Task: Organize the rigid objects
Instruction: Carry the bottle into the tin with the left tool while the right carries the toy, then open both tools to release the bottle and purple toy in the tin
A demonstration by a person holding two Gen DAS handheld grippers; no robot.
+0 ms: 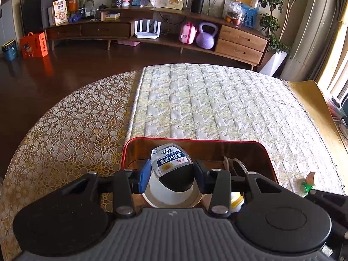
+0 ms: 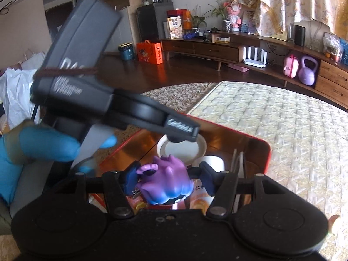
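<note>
Partly, the left gripper [image 2: 174, 139] hides the cup [image 2: 181, 150].

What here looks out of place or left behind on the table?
One thing: a small peach-and-green toy lies alone on the quilted cloth, outside the red box. Otherwise nothing is spilled or damaged. The left tool grips a labelled bottle and the right tool a purple figurine, both above the box.
</note>
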